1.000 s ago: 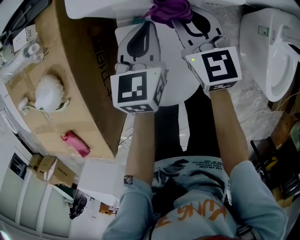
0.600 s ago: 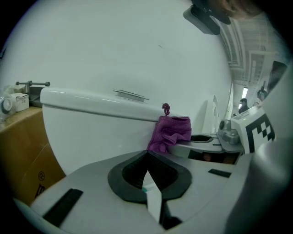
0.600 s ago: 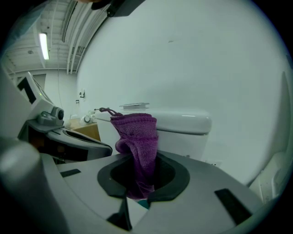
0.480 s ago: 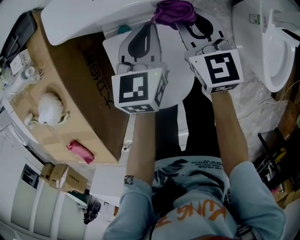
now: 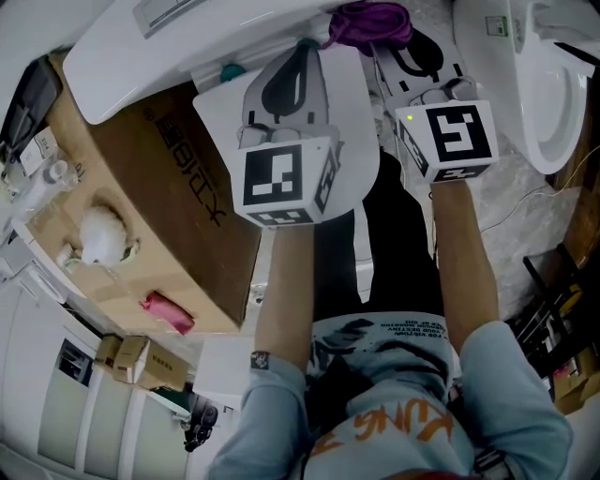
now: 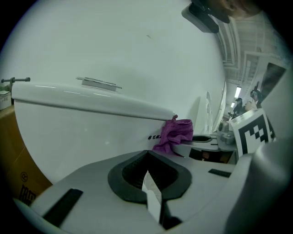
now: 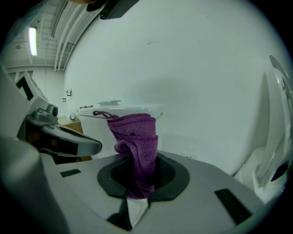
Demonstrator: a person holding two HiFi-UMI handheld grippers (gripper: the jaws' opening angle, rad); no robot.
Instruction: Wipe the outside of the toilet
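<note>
Near the right end of the toilet tank lid [image 5: 141, 52], the right gripper [image 7: 137, 183] is clenching a purple cloth [image 7: 136, 137] in its jaws. Beside it, the left gripper [image 6: 149, 169] is holding its jaws pressed together on nothing.

Head view: the toilet tank [image 5: 112, 52] runs off the top edge; we see only its lid and a strip of the front. The purple cloth [image 5: 370, 23] reaches that same edge. In the right gripper view, the cloth's lower end disappears between the jaws of the right gripper [image 7: 143, 176], which are closed on it. A second toilet [image 5: 544, 94] is cut off by the top and right edges. On the cardboard box [image 5: 141, 187], we cannot identify a white fluffy item [image 5: 101, 234] or a pink item [image 5: 169, 312]; both are too small. Left gripper view: the print [image 6: 155, 136] on the tank front is too small to read.
</note>
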